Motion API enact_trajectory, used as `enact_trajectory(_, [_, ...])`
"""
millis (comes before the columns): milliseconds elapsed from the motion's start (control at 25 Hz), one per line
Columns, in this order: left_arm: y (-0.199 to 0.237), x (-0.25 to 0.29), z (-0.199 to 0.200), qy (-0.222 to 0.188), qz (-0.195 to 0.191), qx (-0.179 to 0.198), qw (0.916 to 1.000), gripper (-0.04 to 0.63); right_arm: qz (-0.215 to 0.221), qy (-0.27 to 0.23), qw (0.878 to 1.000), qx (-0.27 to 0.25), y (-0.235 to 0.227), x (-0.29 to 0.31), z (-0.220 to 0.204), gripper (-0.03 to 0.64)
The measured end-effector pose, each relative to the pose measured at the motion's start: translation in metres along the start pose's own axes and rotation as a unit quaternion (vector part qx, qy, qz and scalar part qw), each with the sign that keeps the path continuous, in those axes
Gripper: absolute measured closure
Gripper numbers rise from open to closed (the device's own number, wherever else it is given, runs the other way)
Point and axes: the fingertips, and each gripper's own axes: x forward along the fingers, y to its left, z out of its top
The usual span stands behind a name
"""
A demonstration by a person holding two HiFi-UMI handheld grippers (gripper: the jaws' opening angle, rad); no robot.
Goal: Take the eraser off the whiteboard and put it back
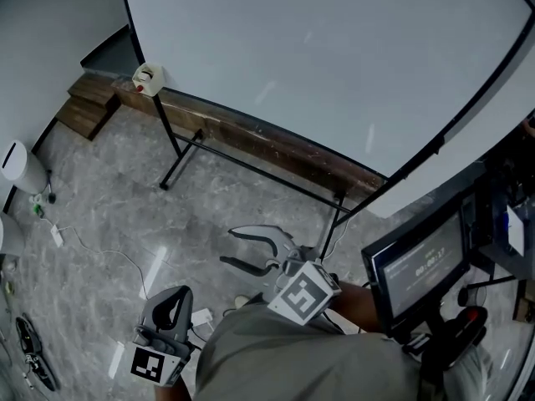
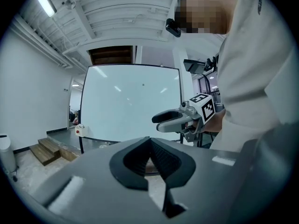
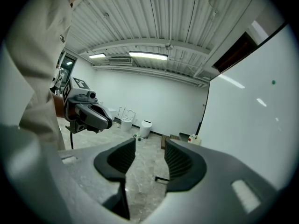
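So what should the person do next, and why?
Probably carry the right gripper toward the eraser, the small cream block at the lower corner of the whiteboard. That gripper's jaws stand apart and empty, both grippers hang well short of the board, and the left gripper is shut.

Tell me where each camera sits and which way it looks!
Head view: on the person's head, looking steeply down at floor and whiteboard; shows left tongs, right tongs and the person's shirt.
Left gripper view: on the left tongs, facing the whiteboard; shows its shut jaws, right tongs, the shirt.
Right gripper view: on the right tongs, facing along the floor to a far wall; shows its open jaws, left tongs.
Shared: all three see the whiteboard.
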Motion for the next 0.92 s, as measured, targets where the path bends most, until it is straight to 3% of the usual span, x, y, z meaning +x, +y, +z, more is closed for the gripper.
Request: enact_trajectory(920, [0.010,-0.006,-0.005,-0.002,-0.001,-0.004,1.0000,0.592,0.012,0.003,1.000,-0.003,0.011,0.012,0.007,0.420])
